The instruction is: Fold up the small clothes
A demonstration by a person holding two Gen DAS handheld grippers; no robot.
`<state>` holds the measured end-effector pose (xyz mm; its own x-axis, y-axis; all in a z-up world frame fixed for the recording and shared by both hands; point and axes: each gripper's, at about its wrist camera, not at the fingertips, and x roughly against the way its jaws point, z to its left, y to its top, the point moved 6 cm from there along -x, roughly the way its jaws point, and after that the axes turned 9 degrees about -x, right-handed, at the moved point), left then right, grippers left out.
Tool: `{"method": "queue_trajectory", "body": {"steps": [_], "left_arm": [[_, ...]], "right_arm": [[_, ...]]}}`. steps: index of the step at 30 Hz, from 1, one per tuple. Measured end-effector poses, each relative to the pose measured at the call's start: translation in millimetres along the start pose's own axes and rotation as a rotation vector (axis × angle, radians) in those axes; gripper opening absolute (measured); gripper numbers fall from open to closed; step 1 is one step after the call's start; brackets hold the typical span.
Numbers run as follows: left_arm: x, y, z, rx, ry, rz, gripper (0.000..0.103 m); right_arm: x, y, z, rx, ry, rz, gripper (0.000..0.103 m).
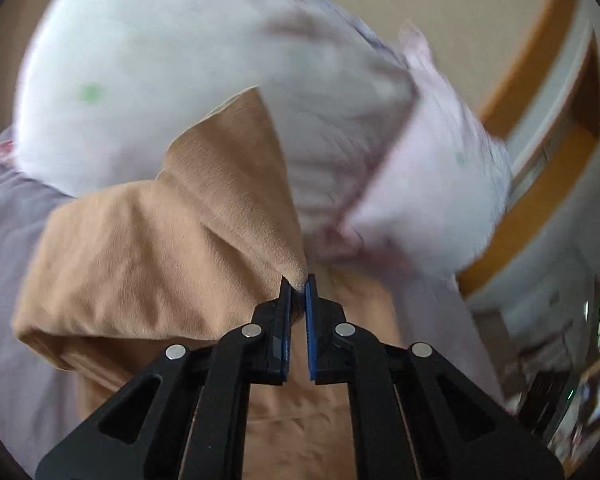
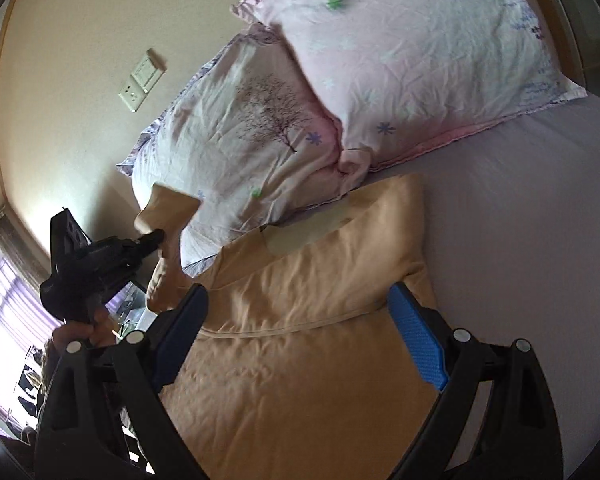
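Note:
A tan garment (image 2: 300, 304) lies spread on the grey bed sheet (image 2: 520, 240). In the left wrist view my left gripper (image 1: 299, 280) is shut on a pinched fold of the tan garment (image 1: 172, 248) and lifts it off the sheet. The right wrist view shows that left gripper (image 2: 158, 236) at the garment's left side, holding a raised sleeve or corner. My right gripper (image 2: 300, 312) is open, its blue-padded fingers (image 2: 416, 332) spread wide above the garment's middle, holding nothing.
Two pillows lie at the head of the bed: a white one with a tree print (image 2: 244, 140) and a pink one (image 2: 412, 52) overlapping it. A cream wall with a socket plate (image 2: 140, 80) is behind. A window (image 2: 8, 300) is at far left.

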<state>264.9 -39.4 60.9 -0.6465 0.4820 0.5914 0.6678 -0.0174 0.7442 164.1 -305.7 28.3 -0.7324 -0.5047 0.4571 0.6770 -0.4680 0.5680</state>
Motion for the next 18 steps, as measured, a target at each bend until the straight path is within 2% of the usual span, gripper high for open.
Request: {"method": "queue_trajectory", "body": {"steps": [3, 5, 6, 8, 11, 12, 13, 16, 18], "left_arm": [[-74, -62, -71, -0.245, 0.003, 0.225, 0.006], [-89, -91, -90, -0.356, 0.040, 0.292, 0.006], [-87, -97, -95, -0.401, 0.060, 0.290, 0.006], [-70, -102, -97, -0.444, 0.051, 0.260, 0.012], [-34, -92, -87, -0.426, 0.018, 0.205, 0.042], [-22, -82, -77, -0.422, 0.042, 0.163, 0.057], [-13, -72, -65, -0.423, 0.089, 0.121, 0.066], [-2, -40, -21, -0.424, 0.301, 0.025, 0.067], [-6, -20, 7, -0.424, 0.429, -0.010, 0.067]], "right_arm": [[-3, 6, -25, -0.067, -0.055, 0.026, 0.091], [-4, 9, -37, -0.109, -0.069, 0.050, 0.091], [-4, 12, -41, -0.122, -0.077, 0.054, 0.091], [-4, 21, -48, -0.138, -0.086, 0.055, 0.090], [-16, 35, -53, -0.169, -0.087, 0.078, 0.070], [-22, 38, -52, -0.164, -0.091, 0.090, 0.061], [-30, 43, -51, -0.153, -0.103, 0.101, 0.051], [-56, 61, -42, -0.096, -0.162, 0.112, 0.038], [-77, 74, -36, -0.024, -0.224, 0.092, 0.035]]}}
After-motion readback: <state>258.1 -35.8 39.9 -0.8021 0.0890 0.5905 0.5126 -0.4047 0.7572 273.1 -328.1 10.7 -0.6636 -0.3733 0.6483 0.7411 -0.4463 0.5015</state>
